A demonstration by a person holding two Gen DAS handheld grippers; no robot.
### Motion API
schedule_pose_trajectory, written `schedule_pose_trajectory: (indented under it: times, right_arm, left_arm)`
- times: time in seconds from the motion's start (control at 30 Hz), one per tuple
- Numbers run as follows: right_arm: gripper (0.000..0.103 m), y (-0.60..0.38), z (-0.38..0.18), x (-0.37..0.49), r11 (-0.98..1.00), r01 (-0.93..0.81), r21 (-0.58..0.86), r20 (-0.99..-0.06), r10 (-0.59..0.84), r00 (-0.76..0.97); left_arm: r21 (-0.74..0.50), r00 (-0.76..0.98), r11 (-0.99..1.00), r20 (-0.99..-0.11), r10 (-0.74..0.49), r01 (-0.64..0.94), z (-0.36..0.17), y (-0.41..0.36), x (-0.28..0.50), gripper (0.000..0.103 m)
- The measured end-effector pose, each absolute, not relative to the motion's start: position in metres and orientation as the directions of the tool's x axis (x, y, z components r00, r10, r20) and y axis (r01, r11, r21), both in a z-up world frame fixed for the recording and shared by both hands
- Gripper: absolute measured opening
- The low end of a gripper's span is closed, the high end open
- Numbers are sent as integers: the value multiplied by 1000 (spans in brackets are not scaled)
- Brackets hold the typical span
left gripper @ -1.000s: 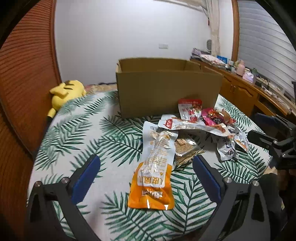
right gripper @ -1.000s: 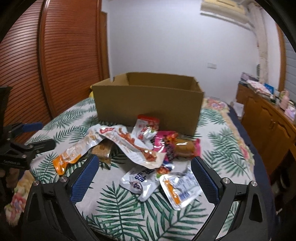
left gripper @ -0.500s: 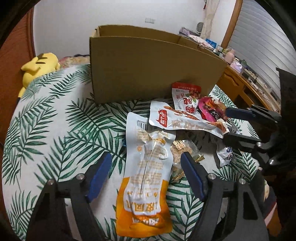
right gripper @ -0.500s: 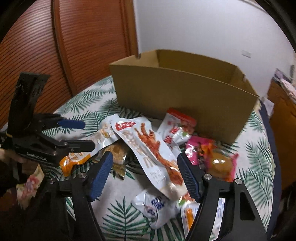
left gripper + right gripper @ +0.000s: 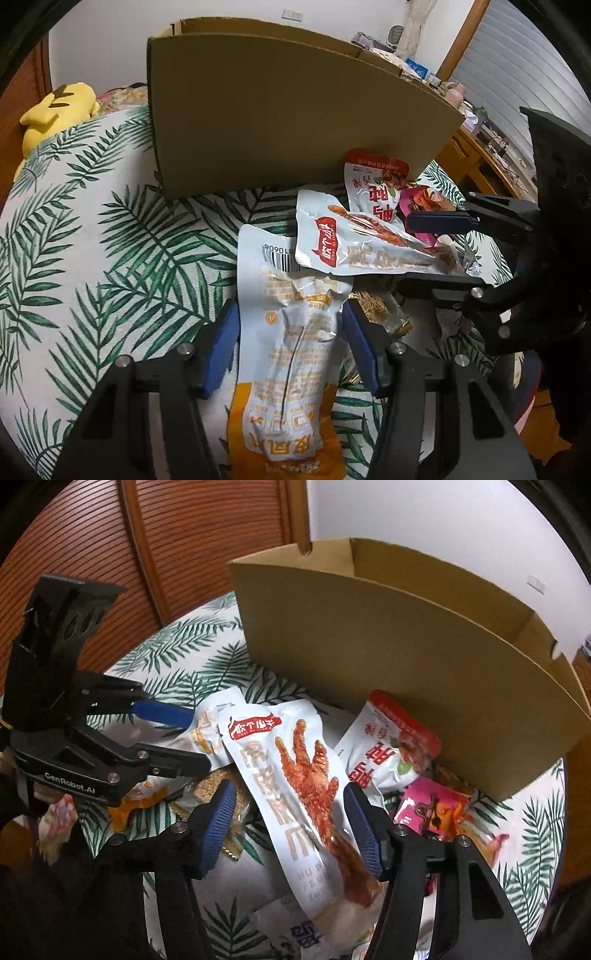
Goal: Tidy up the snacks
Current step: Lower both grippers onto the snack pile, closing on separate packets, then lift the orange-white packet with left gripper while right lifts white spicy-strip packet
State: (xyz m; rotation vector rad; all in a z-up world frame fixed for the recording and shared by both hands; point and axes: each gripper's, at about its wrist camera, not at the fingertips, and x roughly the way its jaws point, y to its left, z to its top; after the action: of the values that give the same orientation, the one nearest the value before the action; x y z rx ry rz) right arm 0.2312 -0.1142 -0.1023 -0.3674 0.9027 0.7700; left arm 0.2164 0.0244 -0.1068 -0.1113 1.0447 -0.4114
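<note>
Left gripper (image 5: 291, 339): jaws closing, blue pads either side of the orange-and-white snack packet (image 5: 291, 354), which lies flat between them. The pads stand at the packet's edges; firm pressure cannot be confirmed.

Right gripper (image 5: 291, 827): jaws closing around the white chicken-foot packet (image 5: 303, 797), which lies lengthwise between the pads. The right pad is at the packet's edge; the left pad stands slightly apart from it.

Location: all items sit on a surface covered by a palm-leaf cloth (image 5: 110, 240). An open cardboard box (image 5: 280, 110) stands at the far side, its near wall directly behind the pile of snacks.

Surroundings and obstructions:
- The chicken-foot packet overlaps the far end of the orange-and-white packet, in the left wrist view.
- A red-topped white packet (image 5: 388, 753) leans against the foot of the box, just right of the chicken-foot packet.
- A pink packet (image 5: 432, 805) lies near the right pad of the right gripper.
- A clear bag of brown crumbly snack (image 5: 218, 794) lies between the two grippers, partly beneath the chicken-foot packet.
- Another white packet with blue print (image 5: 303, 930) lies under the near end of the chicken-foot packet.
- A yellow plush toy (image 5: 59, 110) lies at the far left, well apart from the snacks.
- Wooden slatted doors (image 5: 166, 554) stand behind on the left.
</note>
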Motion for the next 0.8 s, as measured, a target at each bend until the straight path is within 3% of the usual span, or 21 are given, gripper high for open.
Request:
schedule_pose_trajectory:
  times: [0.17,0.43,0.53,0.6,0.67,0.7,0.8]
  right_arm:
    - [62,-106,-113,239,667,-745,2,-842,403,359]
    - [66,-101,-121,251,676,-735,54,-861,404,309]
    - [66,-103,-123,258,688,-719,98,-861,421,286]
    - [61,-104,-125,262,692,-710,132,-856,440,270]
    - [40,-107,-124,264,697,-698,163,-848,461,262]
    - [35,-108,-122,264,696,-697,171,-843,470,262]
    - [31,-110,-116,259,704,-697,136,-843,451,292]
  left_arm:
    - [-295,414,912,-820,-395,286,-110,24,223,59]
    - [-270,459,910,-796,-395,314,-103,26,208,45]
    - [-262,494,914,-778,-389,308,-98,31,200,44]
    - [-262,509,917,-769,-387,301,-95,36,196,44]
    - [-274,532,914,-748,-397,298,-89,42,190,44]
    - [-276,536,915,-744,-398,296,-87,42,189,44]
    - [-277,553,915,-731,-399,293,-82,46,187,44]
